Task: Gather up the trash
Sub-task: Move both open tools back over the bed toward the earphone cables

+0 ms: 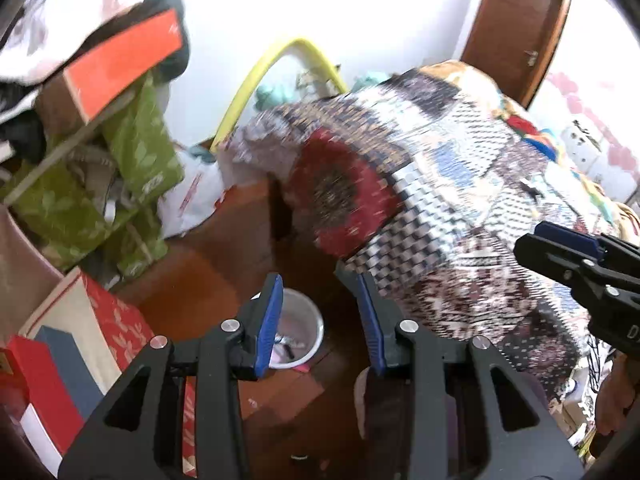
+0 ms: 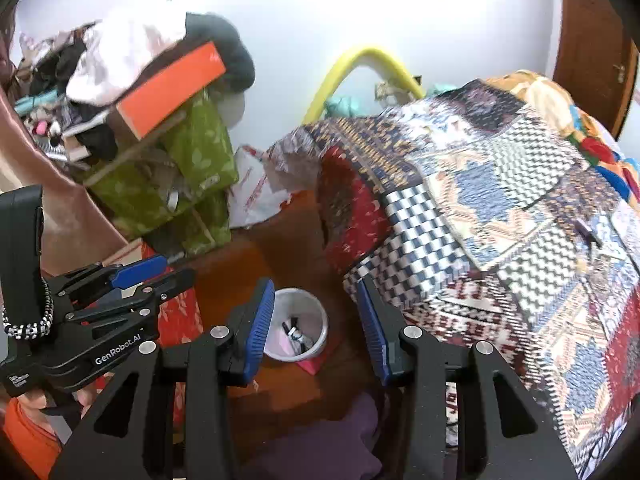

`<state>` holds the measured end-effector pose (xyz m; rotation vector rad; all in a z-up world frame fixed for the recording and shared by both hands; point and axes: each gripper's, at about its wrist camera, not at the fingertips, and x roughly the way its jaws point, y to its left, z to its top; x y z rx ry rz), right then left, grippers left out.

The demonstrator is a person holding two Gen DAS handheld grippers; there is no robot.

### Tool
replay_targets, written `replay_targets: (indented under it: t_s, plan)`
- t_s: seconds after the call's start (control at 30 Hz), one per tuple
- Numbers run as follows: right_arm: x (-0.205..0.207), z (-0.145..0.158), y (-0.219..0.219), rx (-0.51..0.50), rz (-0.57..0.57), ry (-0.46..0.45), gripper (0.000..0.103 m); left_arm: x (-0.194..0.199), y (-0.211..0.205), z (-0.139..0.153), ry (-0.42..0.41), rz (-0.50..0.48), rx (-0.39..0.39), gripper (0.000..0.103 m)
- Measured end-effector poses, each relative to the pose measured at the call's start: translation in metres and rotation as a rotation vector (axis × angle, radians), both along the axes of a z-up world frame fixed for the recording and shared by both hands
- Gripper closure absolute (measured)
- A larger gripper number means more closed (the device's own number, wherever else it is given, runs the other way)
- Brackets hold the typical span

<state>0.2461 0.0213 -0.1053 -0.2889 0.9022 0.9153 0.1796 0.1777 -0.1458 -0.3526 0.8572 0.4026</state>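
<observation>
While both grippers are held above the wooden floor (image 2: 248, 264), nothing is gripped: the left gripper (image 1: 320, 320) is seen with its blue pads (image 1: 268, 328) spread apart and empty, and the right gripper (image 2: 316, 320) is likewise released, pads wide with only floor between them. A white trash bin (image 2: 316, 316) is found at lower centre of both views, standing on the floor just beside the bed; trash items (image 2: 296, 334), dark and pinkish scraps, are seen lying inside it. A pink scrap (image 2: 310, 365) is seen on the floor touching the bin's base. A patchwork bedspread (image 2: 500, 208) is draped over the bed across the right half of each frame. A yellow hoop (image 2: 360, 60) is leaned at the wall in upper centre. At upper left, an orange box (image 2: 172, 92) is stacked on green patterned bags (image 2: 200, 152), with clothes piled on top. A red leaf-print box (image 1: 116, 324) is seen at lower left of the left wrist view. A brown door (image 1: 516, 20) is placed at upper right.
</observation>
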Motion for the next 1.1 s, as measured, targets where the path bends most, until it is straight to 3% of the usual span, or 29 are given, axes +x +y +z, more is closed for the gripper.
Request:
replay_targets:
  t_s: [0.13,0.23,0.4,0.53,0.63,0.7,0.77,0.9,1.1]
  plan:
    - [-0.001,0.019,-0.028,0.031,-0.039,-0.042,0.064,0.003,-0.026,0.026,-0.058,-0.047,0.017,0.065]
    - [-0.001,0.033,-0.052,0.051,-0.082,-0.089,0.064,0.009,-0.048,0.044,-0.102,-0.092,0.033,0.058]
    - [0.001,0.052,-0.094,0.068,-0.162,-0.150,0.062,0.026,-0.082,0.059,-0.141,-0.171,0.041,0.058]
    - [0.007,0.062,-0.129,0.073,-0.235,-0.192,0.057,0.047,-0.109,0.066,-0.166,-0.232,0.025,0.057]
    - [0.014,0.068,-0.157,0.066,-0.303,-0.232,0.053,0.064,-0.128,0.072,-0.189,-0.267,0.014,0.047]
    - [0.022,0.072,-0.177,0.064,-0.352,-0.255,0.043,0.080,-0.146,0.075,-0.197,-0.312,0.016,0.047]
    - [0.030,0.075,-0.198,0.070,-0.404,-0.275,0.039,0.093,-0.159,0.077,-0.197,-0.345,0.019,0.047]
    - [0.049,0.074,-0.231,0.053,-0.481,-0.292,0.038,0.127,-0.192,0.077,-0.199,-0.408,0.023,0.040]
    - [0.087,0.057,-0.269,0.017,-0.559,-0.267,0.038,0.177,-0.226,0.062,-0.174,-0.475,0.010,0.039]
